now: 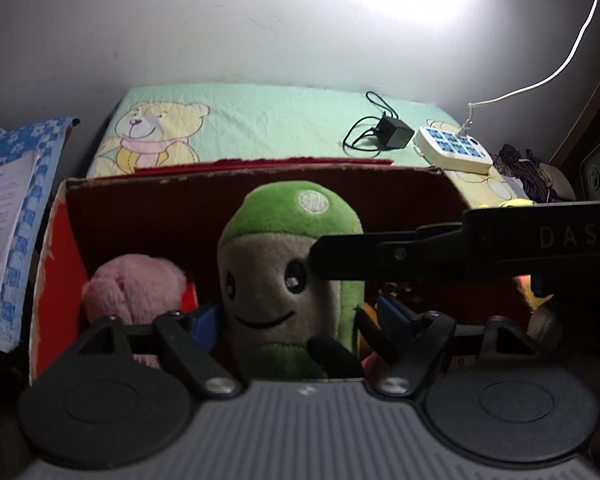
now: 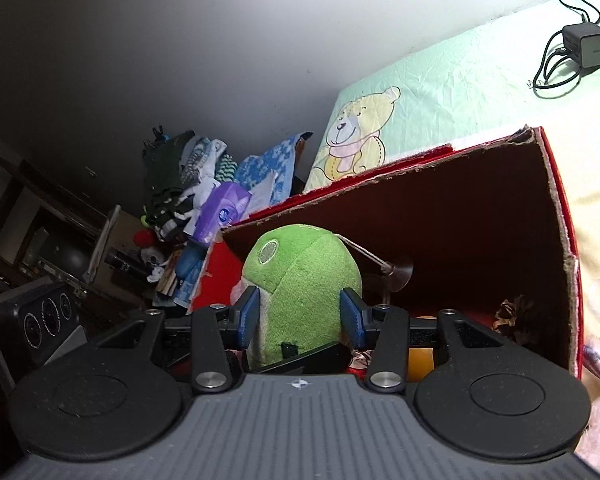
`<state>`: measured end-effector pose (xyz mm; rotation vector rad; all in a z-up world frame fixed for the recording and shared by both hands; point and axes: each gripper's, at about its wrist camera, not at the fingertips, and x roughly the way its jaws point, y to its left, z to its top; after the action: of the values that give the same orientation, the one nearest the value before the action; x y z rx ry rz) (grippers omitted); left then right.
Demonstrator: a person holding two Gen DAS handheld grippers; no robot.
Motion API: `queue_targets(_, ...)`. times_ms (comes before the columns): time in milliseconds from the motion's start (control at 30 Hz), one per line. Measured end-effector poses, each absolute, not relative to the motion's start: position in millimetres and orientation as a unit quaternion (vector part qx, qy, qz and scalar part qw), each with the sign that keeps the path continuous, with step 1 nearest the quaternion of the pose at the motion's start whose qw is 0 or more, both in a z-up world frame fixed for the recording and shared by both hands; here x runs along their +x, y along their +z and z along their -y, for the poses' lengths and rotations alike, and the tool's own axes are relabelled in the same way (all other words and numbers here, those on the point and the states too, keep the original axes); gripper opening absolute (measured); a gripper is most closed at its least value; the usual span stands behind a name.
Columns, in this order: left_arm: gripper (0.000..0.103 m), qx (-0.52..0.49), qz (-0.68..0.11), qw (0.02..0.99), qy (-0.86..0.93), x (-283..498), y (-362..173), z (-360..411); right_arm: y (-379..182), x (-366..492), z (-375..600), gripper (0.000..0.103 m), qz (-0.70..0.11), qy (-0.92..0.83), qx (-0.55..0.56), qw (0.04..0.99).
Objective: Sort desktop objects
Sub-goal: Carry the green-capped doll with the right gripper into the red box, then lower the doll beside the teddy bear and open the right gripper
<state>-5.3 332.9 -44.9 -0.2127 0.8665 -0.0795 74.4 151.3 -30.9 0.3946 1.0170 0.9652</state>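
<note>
Green plush doll (image 2: 300, 296), upright inside red cardboard box (image 2: 556, 208), squeezed at both sides by blue pads (image 2: 249, 316) of right gripper (image 2: 300, 318). In left view, same doll between fingers of left gripper (image 1: 296, 320); contact unclear, so grasp impossible to judge. Pink plush (image 1: 136, 292) at nine o'clock of doll, touching. Beyond box at twelve o'clock, bear-print cloth (image 1: 236, 120); at one o'clock, black charger (image 1: 396, 132) and white power strip (image 1: 452, 148).
</note>
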Motion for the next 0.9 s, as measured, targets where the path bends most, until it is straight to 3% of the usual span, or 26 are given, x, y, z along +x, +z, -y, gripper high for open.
queue_targets(233,0.077,-0.125,-0.452,0.881,-0.056,1.0,-52.4,-340.6,-42.5,88.3,-162.9,0.045,-0.48,0.409,0.139,0.763)
queue_targets(900,0.08,-0.131,-0.466,0.873,-0.052,-2.8,-52.2,-351.9,-58.5,90.2,-167.2,0.046,-0.524,0.418,0.177,0.721)
